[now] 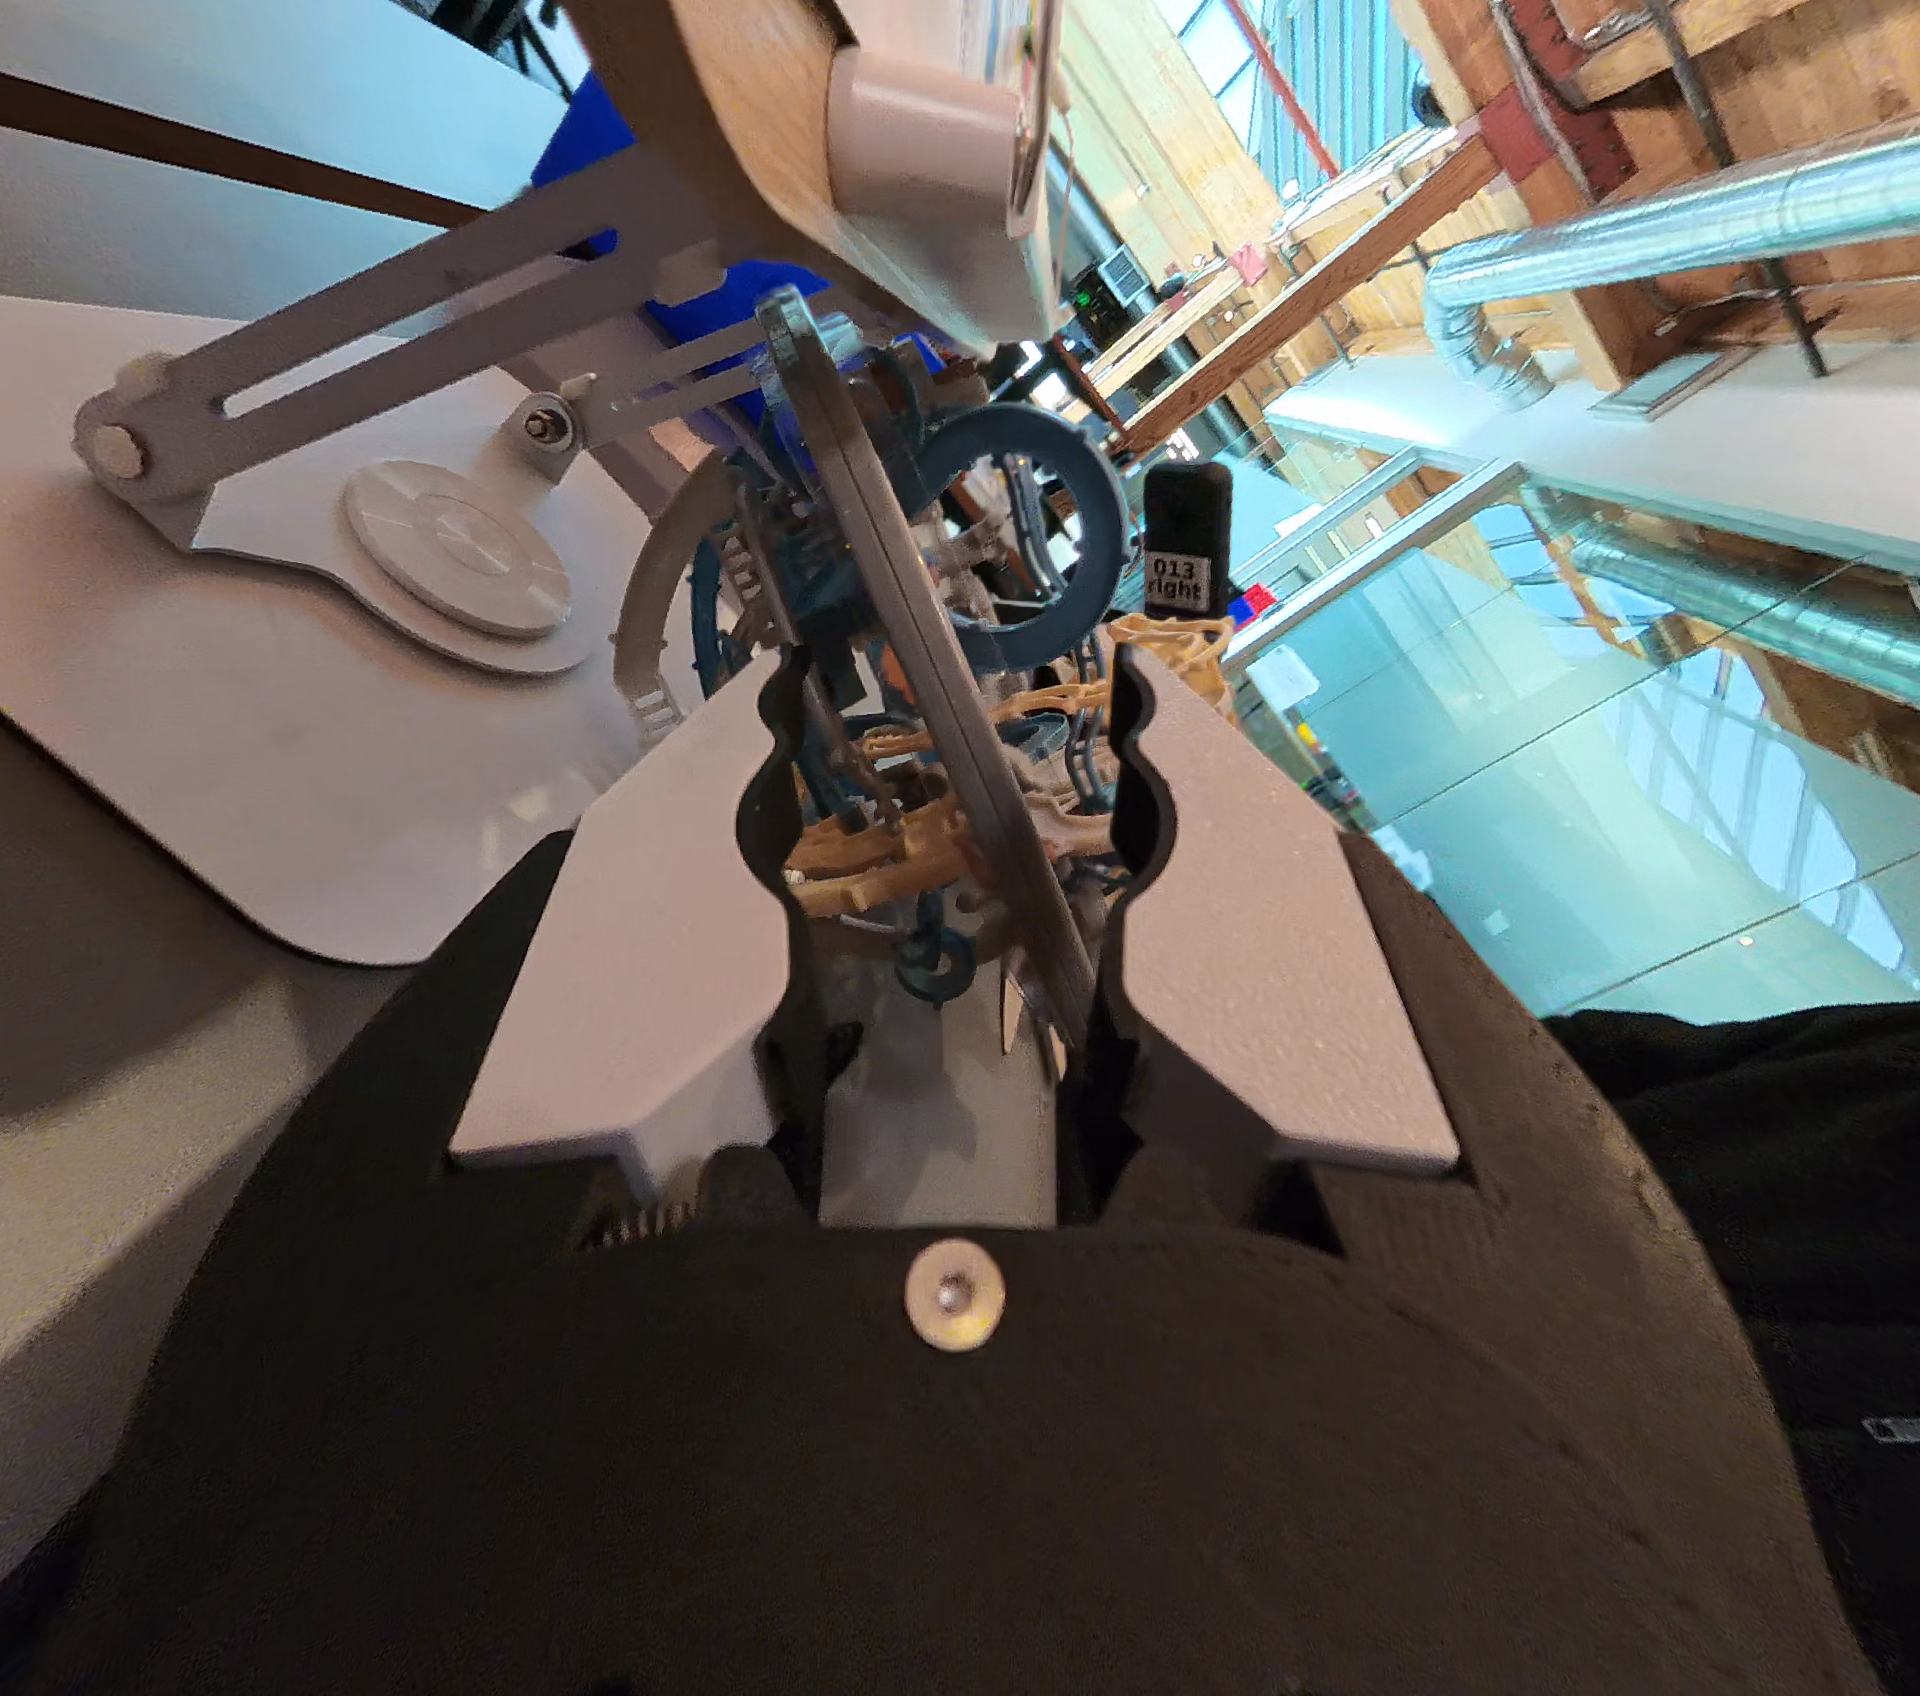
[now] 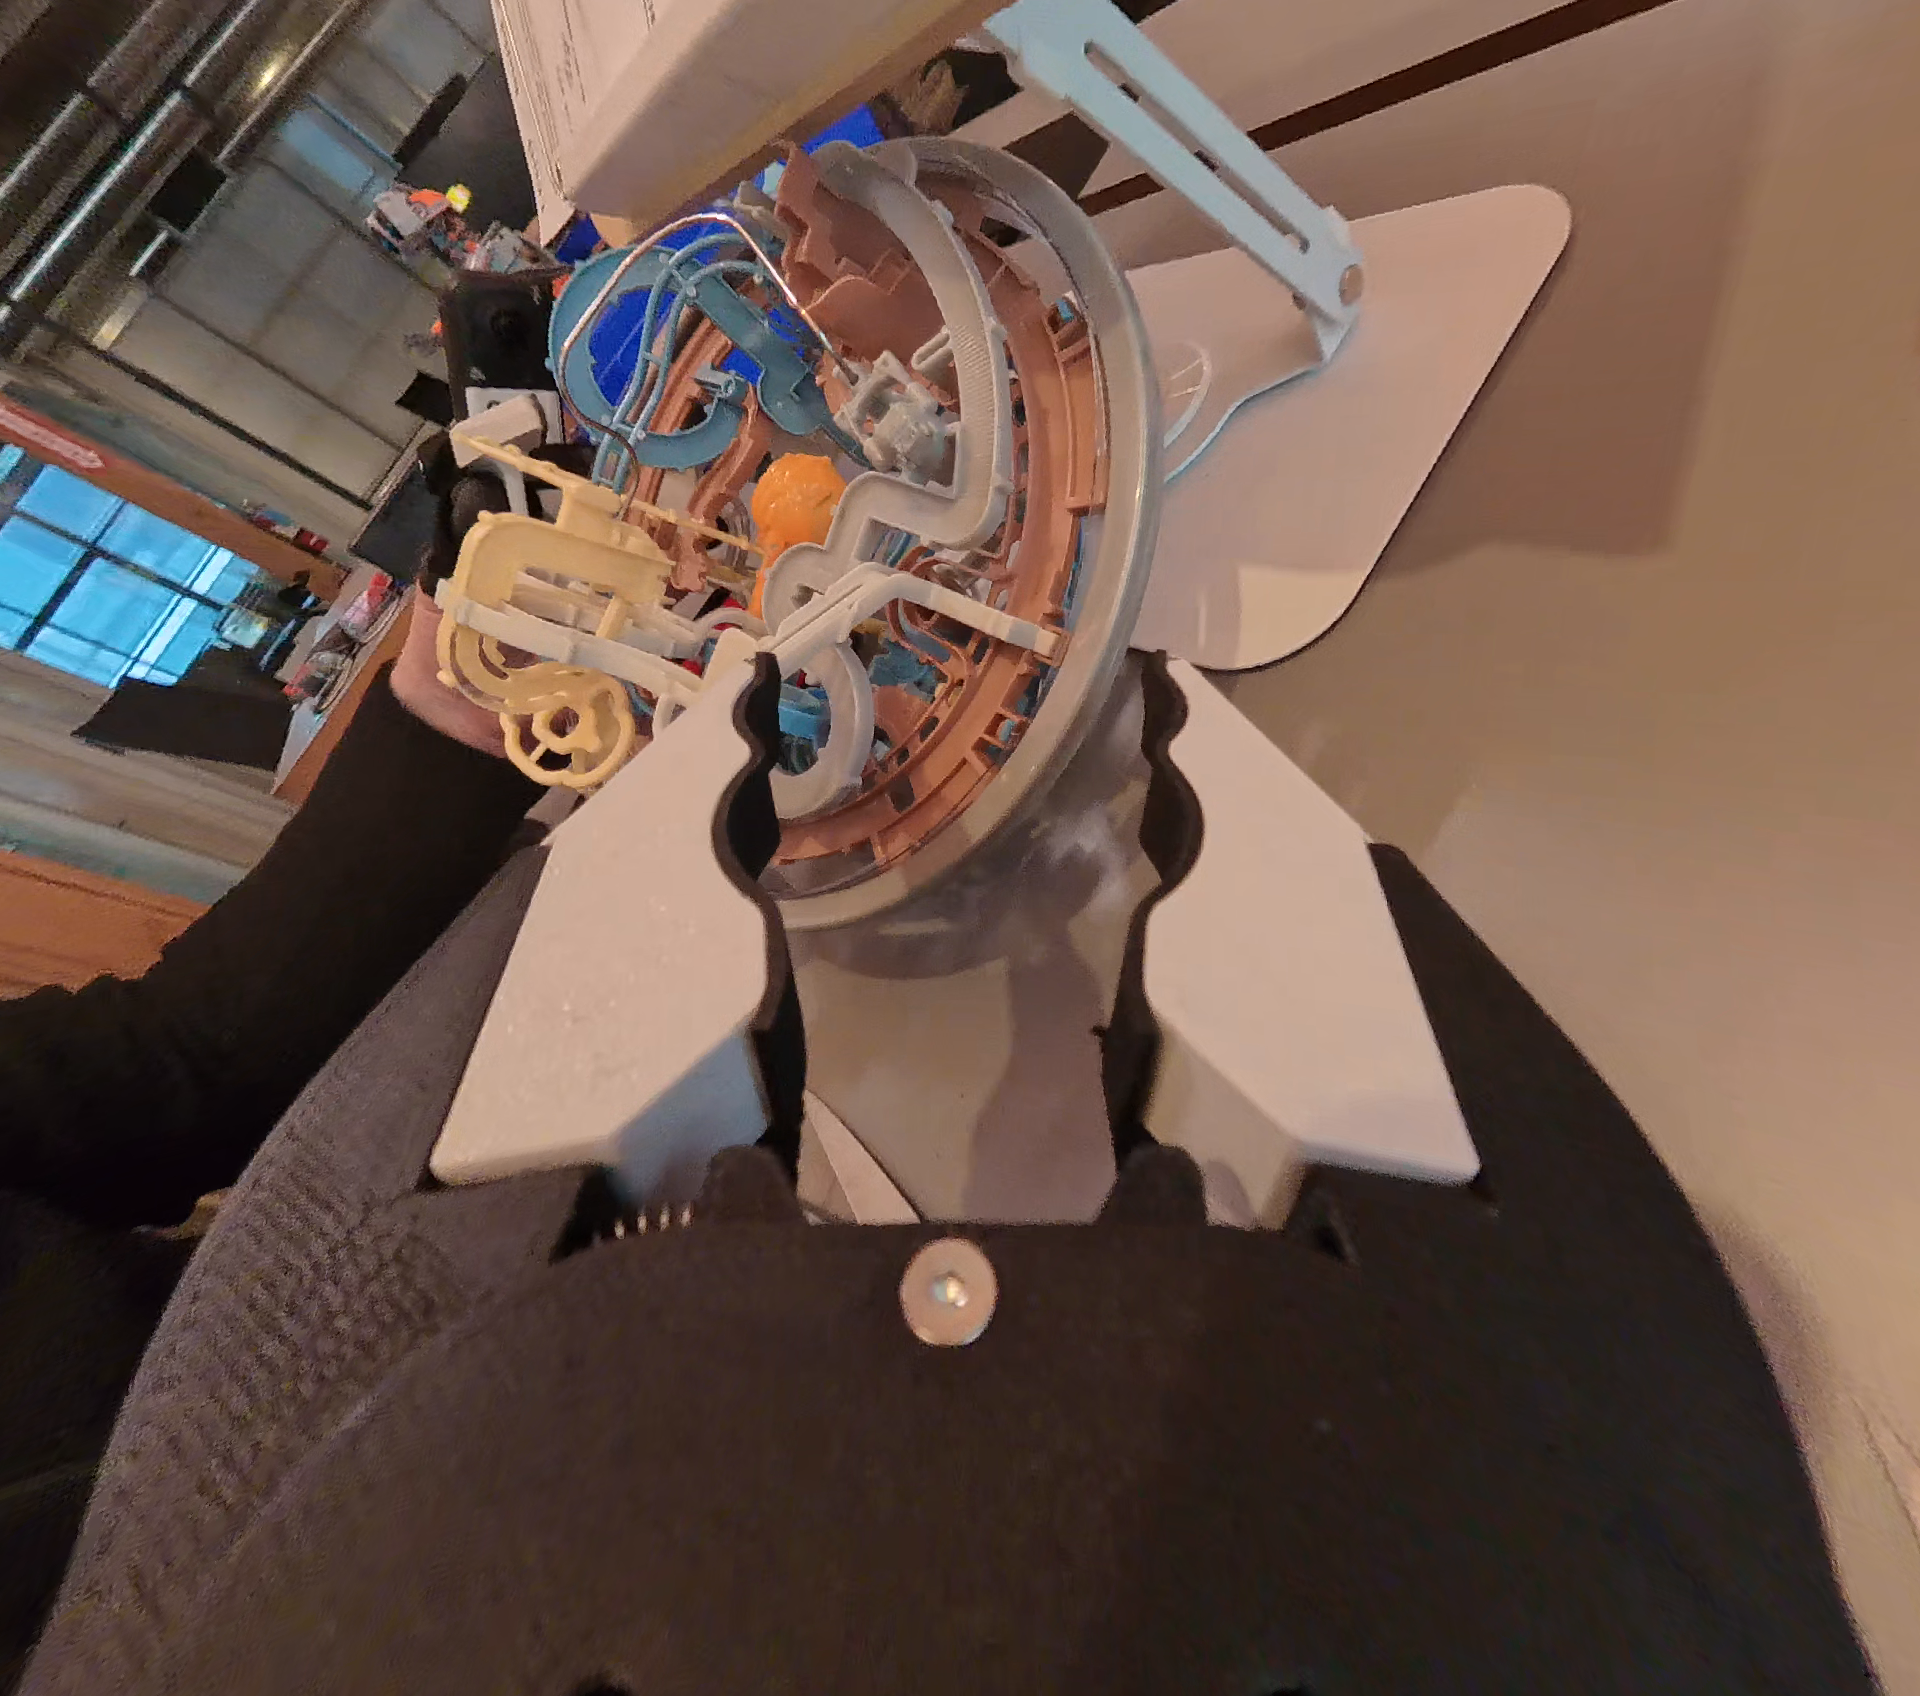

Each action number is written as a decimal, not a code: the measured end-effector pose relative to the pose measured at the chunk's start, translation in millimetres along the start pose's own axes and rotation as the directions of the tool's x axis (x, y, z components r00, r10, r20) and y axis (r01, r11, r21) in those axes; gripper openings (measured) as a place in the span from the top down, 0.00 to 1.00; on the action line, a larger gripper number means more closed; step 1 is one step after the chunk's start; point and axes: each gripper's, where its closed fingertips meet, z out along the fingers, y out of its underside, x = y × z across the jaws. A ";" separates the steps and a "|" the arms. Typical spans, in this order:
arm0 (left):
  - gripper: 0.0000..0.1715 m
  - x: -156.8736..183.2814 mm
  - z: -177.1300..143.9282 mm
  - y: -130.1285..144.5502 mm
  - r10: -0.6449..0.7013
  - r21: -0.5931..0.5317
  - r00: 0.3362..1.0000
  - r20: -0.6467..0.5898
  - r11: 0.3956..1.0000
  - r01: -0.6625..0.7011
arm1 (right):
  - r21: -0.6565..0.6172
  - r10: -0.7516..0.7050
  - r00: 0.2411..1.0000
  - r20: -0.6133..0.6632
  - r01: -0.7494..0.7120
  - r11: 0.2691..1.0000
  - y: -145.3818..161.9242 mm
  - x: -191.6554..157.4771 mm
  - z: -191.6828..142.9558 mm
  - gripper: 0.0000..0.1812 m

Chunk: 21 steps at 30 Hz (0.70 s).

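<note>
A clear plastic maze ball [image 1: 920, 638] with blue, tan, cream and grey tracks inside is held up between my two grippers. My left gripper [image 1: 961, 659] has its fingers partly closed against one side of the ball, and the ball's grey equator ring [image 1: 997, 815] runs between them. My right gripper [image 2: 961, 670] grips the opposite side of the ball [image 2: 883, 451], next to the ring [image 2: 1101, 607]. An orange figure [image 2: 795, 503] sits inside. The right gripper's black body [image 1: 1184, 545] shows beyond the ball. The left gripper's body [image 2: 488, 347] shows behind it in the right wrist view.
A white stand with a flat base plate [image 1: 260, 763] and a slotted arm [image 1: 364, 379] is close beside the ball; it also shows in the right wrist view [image 2: 1403, 451]. A wooden board with a white clamp [image 1: 914, 140] hangs just above. A black sleeve [image 2: 312, 898] reaches in. The grippers' ends are close to 20 cm from one another.
</note>
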 end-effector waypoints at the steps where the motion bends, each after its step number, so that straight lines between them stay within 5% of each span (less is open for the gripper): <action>1: 0.68 0.5 -0.4 2.3 0.009 -0.019 1.000 0.006 1.000 -0.009 | 0.004 0.005 1.000 0.023 -0.006 1.000 -0.9 -1.7 0.1 0.63; 3: 0.68 1.9 1.4 5.5 0.011 -0.032 1.000 0.005 0.999 -0.011 | 0.002 0.014 0.998 0.054 -0.014 1.000 0.5 -6.0 3.3 0.68; 4: 0.75 0.3 3.3 8.6 0.040 -0.043 0.999 0.018 0.998 -0.039 | -0.011 0.002 0.999 0.043 -0.002 1.000 4.0 -5.6 7.3 0.65; 7: 0.74 2.7 8.8 10.2 0.005 -0.043 1.000 -0.020 0.999 -0.006 | -0.023 -0.018 1.000 0.020 0.019 1.000 10.3 -3.9 15.6 0.61; 10: 0.75 5.6 8.6 10.6 0.030 -0.049 0.999 -0.028 0.998 -0.032 | 0.001 -0.010 1.000 0.006 0.010 1.000 5.1 -1.0 11.3 0.74; 14: 0.77 10.4 8.5 17.8 0.032 -0.070 0.999 -0.031 0.997 -0.034 | -0.031 -0.075 0.997 -0.031 0.074 0.997 7.1 -9.9 2.5 0.73; 21: 0.80 -10.2 9.9 17.7 0.025 -0.092 0.997 0.066 0.996 -0.019 | -0.016 -0.112 0.990 -0.091 0.111 0.994 -14.5 -3.3 5.6 0.74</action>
